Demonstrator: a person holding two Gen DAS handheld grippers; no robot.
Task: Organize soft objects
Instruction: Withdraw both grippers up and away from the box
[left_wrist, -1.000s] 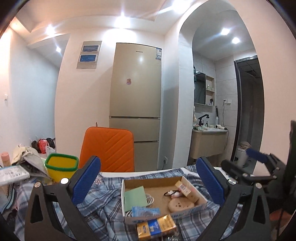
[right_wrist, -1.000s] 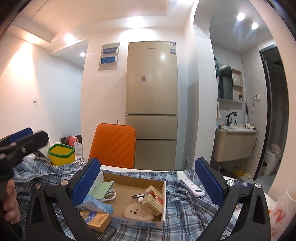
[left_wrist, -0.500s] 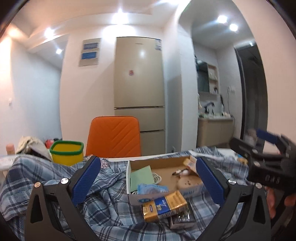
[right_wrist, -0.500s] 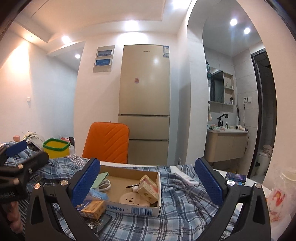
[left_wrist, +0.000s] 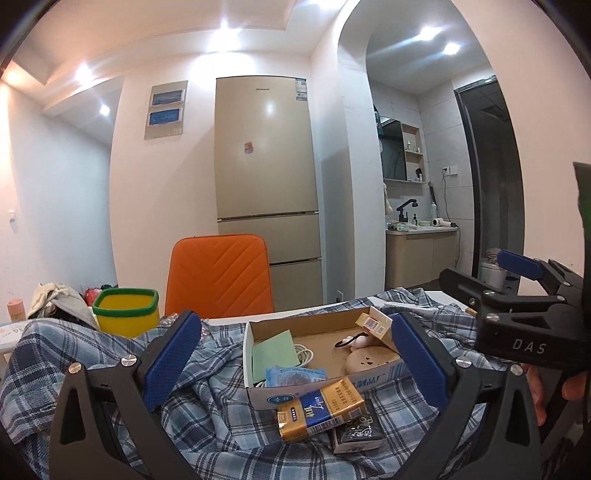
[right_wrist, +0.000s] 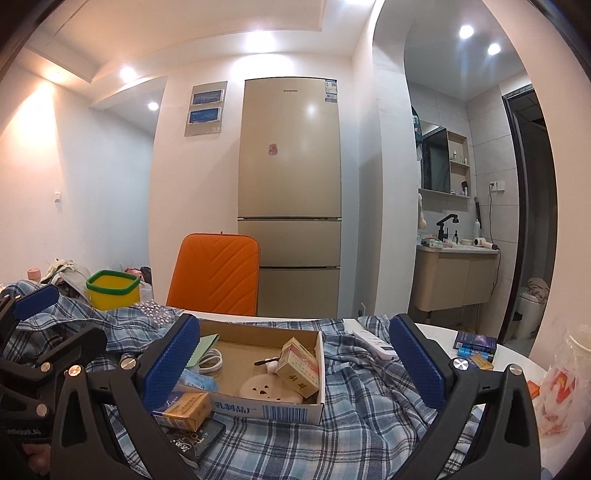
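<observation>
A crumpled blue plaid shirt (left_wrist: 207, 413) (right_wrist: 354, 424) lies spread over the table, under a shallow cardboard box (left_wrist: 369, 376) (right_wrist: 291, 408). My left gripper (left_wrist: 293, 360) is open and empty, held above the shirt in front of the box. My right gripper (right_wrist: 293, 363) is open and empty, also above the shirt, with the box between its fingers in view. Each gripper shows in the other's view: the right one at the right edge (left_wrist: 524, 295), the left one at the left edge (right_wrist: 40, 332).
The box holds a green card (left_wrist: 275, 350), a white cable, a round beige item (right_wrist: 264, 389) and a small carton (right_wrist: 299, 367). Cigarette packs (left_wrist: 321, 410) lie before it. A yellow bin (left_wrist: 125, 312), an orange chair (left_wrist: 219, 275), a remote (right_wrist: 375, 345) and a plastic bag (right_wrist: 561, 384) surround it.
Both grippers have shifted slightly over the table and both views have tilted down a little. The jaws have stayed open and empty.
</observation>
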